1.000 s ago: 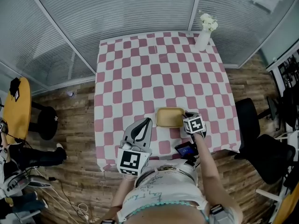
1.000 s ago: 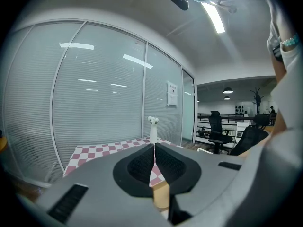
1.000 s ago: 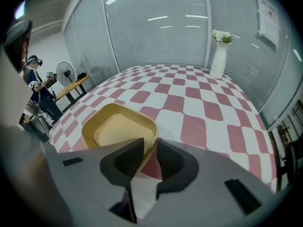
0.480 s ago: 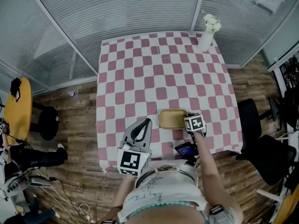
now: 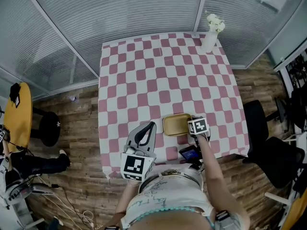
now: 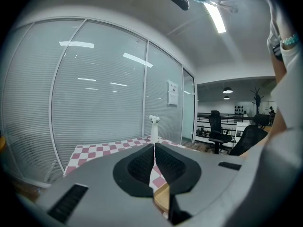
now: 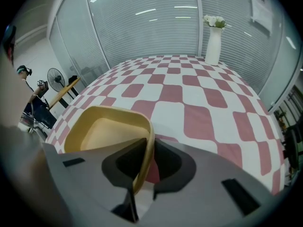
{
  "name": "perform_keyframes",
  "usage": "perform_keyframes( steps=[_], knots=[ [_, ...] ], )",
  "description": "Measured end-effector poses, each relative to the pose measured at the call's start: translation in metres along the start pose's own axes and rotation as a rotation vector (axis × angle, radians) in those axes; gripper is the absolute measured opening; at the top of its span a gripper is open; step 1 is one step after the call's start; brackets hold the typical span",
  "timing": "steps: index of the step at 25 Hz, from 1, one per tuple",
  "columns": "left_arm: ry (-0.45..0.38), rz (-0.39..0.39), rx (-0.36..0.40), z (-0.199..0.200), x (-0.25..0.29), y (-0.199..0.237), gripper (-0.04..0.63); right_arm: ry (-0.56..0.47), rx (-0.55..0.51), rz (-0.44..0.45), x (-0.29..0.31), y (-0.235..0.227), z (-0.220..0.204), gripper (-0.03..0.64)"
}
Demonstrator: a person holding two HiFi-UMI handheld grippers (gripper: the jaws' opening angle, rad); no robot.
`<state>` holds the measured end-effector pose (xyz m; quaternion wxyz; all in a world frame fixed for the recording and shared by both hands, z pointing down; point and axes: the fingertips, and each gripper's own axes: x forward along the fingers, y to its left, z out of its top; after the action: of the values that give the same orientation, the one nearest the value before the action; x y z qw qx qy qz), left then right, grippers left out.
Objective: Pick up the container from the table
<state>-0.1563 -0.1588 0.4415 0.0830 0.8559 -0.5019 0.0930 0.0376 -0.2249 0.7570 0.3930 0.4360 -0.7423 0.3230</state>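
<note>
Right gripper (image 7: 144,162) clamps the container (image 7: 102,131) wall: grasp complete. Lift off the table (image 7: 199,112) appears pending. Left gripper (image 6: 154,160) idle, jaws together, empty.

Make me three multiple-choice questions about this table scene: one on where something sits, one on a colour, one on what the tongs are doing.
1. Where on the table does the vase stand? A) near left corner B) far right corner C) middle
2. What colour is the container? A) yellow B) blue C) green
3. What are the right tongs doing? A) hanging open B) gripping the vase C) shut on the container's wall
Answers: 1 B, the head view shows it there; 2 A, both views show yellow; 3 C, the wall sits between the jaws.
</note>
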Motion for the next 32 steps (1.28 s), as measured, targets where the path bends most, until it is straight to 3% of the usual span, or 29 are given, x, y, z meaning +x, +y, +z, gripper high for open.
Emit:
perform_keyframes(
  steps=[32],
  knots=[
    [0.027, -0.054, 0.026, -0.009, 0.009, -0.013, 0.018, -0.06, 0.037, 0.024, 0.0, -0.001, -0.002, 0.04]
  ],
)
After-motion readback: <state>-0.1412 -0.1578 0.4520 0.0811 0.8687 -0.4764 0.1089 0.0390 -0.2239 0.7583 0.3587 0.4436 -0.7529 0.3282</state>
